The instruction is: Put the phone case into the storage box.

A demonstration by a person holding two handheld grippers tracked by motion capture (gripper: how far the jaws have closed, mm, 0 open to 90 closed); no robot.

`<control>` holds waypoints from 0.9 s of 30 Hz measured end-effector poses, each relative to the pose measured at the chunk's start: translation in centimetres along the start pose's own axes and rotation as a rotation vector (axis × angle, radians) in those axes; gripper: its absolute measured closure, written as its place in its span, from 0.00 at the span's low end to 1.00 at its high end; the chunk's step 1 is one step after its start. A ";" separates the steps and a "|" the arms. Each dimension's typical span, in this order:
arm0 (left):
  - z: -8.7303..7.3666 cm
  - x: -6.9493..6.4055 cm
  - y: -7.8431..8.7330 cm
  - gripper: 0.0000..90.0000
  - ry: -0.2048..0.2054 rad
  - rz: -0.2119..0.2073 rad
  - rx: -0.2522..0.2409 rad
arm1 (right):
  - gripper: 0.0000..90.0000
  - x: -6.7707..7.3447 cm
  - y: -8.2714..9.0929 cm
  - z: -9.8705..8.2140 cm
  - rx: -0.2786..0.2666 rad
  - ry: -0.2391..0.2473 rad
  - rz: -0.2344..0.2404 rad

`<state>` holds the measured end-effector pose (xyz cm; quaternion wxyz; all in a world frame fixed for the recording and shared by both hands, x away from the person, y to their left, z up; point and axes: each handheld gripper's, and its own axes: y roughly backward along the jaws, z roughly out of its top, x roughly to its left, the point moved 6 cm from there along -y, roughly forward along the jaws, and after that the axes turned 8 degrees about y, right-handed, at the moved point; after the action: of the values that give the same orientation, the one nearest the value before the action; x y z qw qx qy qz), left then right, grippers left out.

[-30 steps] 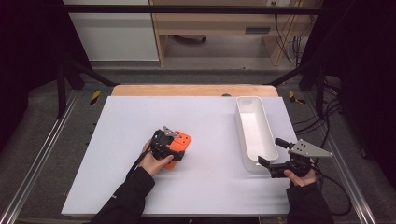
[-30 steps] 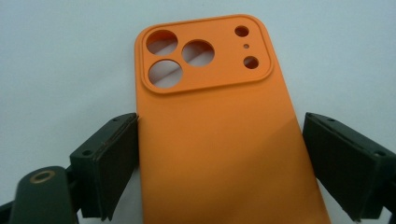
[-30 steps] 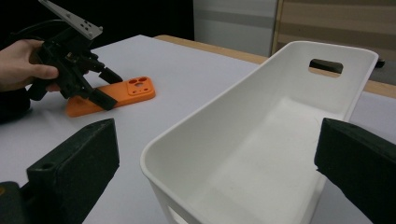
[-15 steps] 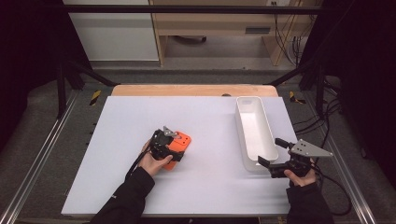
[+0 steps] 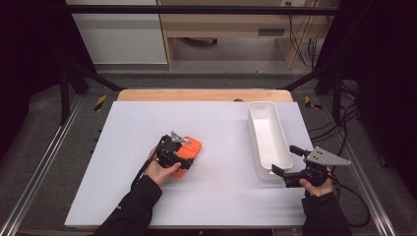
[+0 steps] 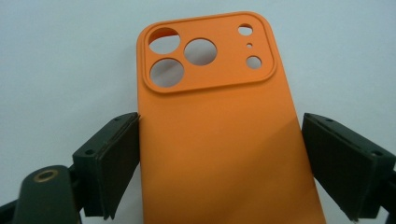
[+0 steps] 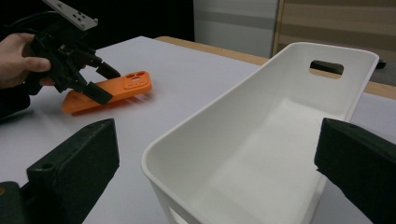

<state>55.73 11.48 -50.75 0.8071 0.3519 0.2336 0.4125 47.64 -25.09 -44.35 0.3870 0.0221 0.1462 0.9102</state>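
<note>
A smooth matte orange phone case [image 6: 219, 140] lay between the wide left claw [image 6: 219, 163] on the pale desk [image 5: 123, 196]; right claw [image 7: 224, 177] wide.

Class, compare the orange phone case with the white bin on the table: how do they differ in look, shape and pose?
The phone case is orange, thin and flat, with camera cut-outs; the white bin is a deep, open-topped tub with a handle slot. The phone case lies between the left gripper jaws; the white bin stands free in front of the right gripper. Both rest on the table.

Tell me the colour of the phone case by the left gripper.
Orange phone case, clearest in the left gripper view.
</note>
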 end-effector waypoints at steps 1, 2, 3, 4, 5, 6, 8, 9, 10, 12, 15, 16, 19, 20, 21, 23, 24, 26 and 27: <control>0.1 0.0 0.2 0.15 -0.001 -0.004 -0.004 | 0.00 0.0 0.0 0.0 -0.001 0.000 0.000; 0.2 -0.1 0.4 0.15 -0.003 -0.009 -0.008 | 0.00 0.0 0.0 0.0 0.000 0.001 0.000; 0.2 -0.2 0.5 0.15 -0.006 -0.008 -0.012 | 0.00 0.0 0.0 0.0 -0.001 0.002 0.000; 0.3 -0.2 0.7 0.15 -0.008 -0.015 -0.015 | 0.00 0.0 0.0 0.0 -0.001 0.002 0.000; 0.4 -0.3 0.8 0.15 -0.010 -0.018 -0.021 | 0.00 0.0 0.0 0.0 -0.001 0.002 0.000; 0.4 -0.4 1.0 0.15 -0.012 -0.021 -0.025 | 0.00 0.0 0.0 0.0 -0.002 0.003 0.000; 0.5 -0.5 1.3 0.15 -0.017 -0.028 -0.031 | 0.00 0.0 0.0 0.1 -0.003 0.003 0.000; 0.6 -0.6 1.4 0.15 -0.020 -0.031 -0.033 | 0.00 0.0 0.1 0.1 -0.002 0.002 0.001; 0.6 -0.7 1.5 0.15 -0.021 -0.035 -0.036 | 0.00 0.0 0.1 0.1 -0.002 0.003 0.001; 0.7 -0.9 1.8 0.15 -0.027 -0.043 -0.038 | 0.00 0.0 0.1 0.1 -0.003 0.004 0.001; 0.8 -1.2 2.2 0.15 -0.039 -0.055 -0.045 | 0.01 0.0 0.1 0.1 -0.005 0.006 0.004; 0.9 -1.3 2.4 0.15 -0.046 -0.059 -0.049 | 0.00 0.0 0.1 0.1 -0.005 0.006 0.005; 1.0 -1.6 2.7 0.15 -0.054 -0.066 -0.054 | 0.00 0.0 0.1 0.1 -0.007 0.009 0.004; 1.0 -1.8 2.8 0.15 -0.058 -0.072 -0.058 | 0.01 0.1 0.1 0.1 -0.007 0.010 0.005; 1.0 -1.9 2.9 0.15 -0.062 -0.075 -0.058 | 0.00 0.1 0.1 0.2 -0.009 0.015 0.004; 1.0 -2.2 3.2 0.15 -0.076 -0.087 -0.062 | 0.00 0.1 0.1 0.2 -0.009 0.016 0.005; 1.0 -2.3 3.3 0.15 -0.085 -0.089 -0.062 | 0.00 0.1 0.1 0.2 -0.009 0.017 0.005; 1.1 -2.6 3.5 0.15 -0.094 -0.097 -0.068 | 0.00 0.1 0.1 0.2 -0.009 0.015 0.006; 1.1 -2.7 3.6 0.15 -0.100 -0.102 -0.069 | 0.00 0.2 0.1 0.2 -0.007 0.015 0.007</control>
<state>53.18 10.31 -47.03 0.8495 0.3316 0.1962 0.3604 47.52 -24.97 -44.13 0.3826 0.0144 0.1458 0.9122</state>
